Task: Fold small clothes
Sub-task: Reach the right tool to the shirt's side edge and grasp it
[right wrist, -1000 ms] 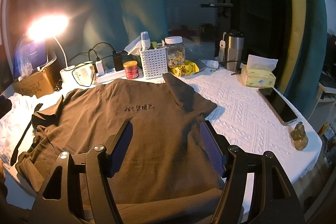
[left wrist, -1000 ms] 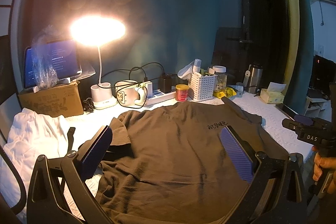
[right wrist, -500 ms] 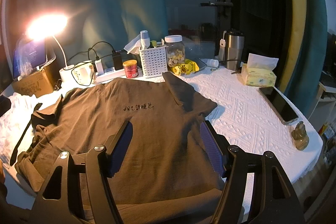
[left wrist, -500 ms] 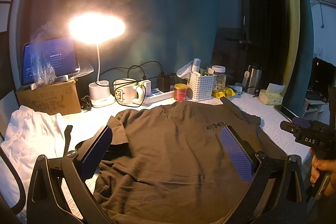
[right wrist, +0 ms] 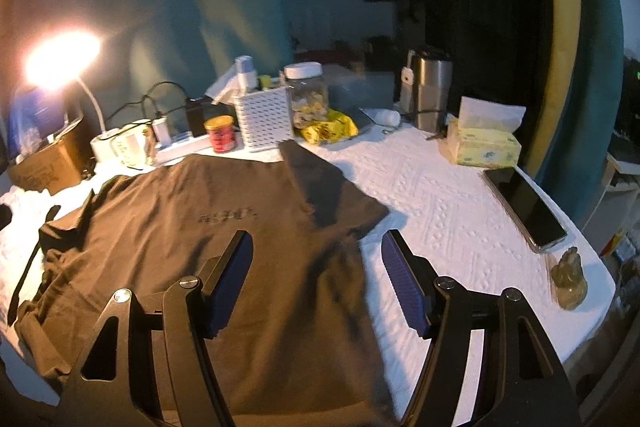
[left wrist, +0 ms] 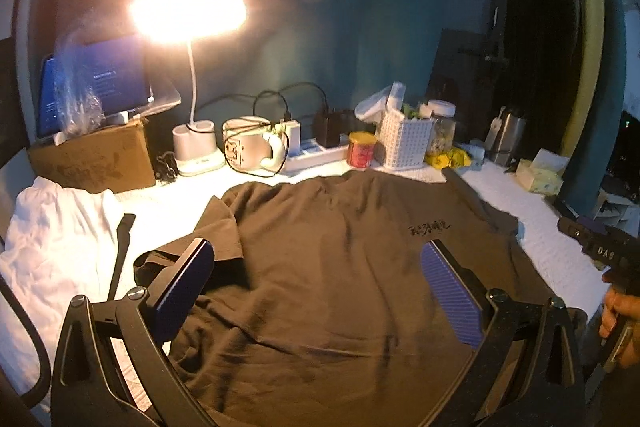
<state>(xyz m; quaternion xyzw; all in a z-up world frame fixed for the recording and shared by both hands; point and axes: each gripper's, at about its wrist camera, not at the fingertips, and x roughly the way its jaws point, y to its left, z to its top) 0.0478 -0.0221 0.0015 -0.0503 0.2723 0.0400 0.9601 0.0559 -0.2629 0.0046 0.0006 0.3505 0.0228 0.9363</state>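
A brown T-shirt [left wrist: 328,259] with small dark lettering lies spread face up on the white tablecloth; it also shows in the right wrist view [right wrist: 208,227]. Its left side is rumpled, its right sleeve lies flat. My left gripper [left wrist: 316,255] is open and empty, hovering over the shirt's lower middle. My right gripper [right wrist: 316,247] is open and empty, over the shirt's right edge below the sleeve. The right gripper's handle and hand show at the right edge of the left wrist view [left wrist: 612,267].
White cloth [left wrist: 56,251] lies at the left. Along the back stand a cardboard box [left wrist: 96,159], lamp [left wrist: 192,147], mug [left wrist: 248,147], red can [left wrist: 360,149], white basket [left wrist: 404,139], steel tumbler [right wrist: 430,95] and tissue pack [right wrist: 484,143]. A phone [right wrist: 524,207] and small figurine [right wrist: 568,279] lie at the right.
Both grippers have shifted slightly: the right one has moved to the right toward the shirt's edge. The shirt has not moved and both grippers stay open.
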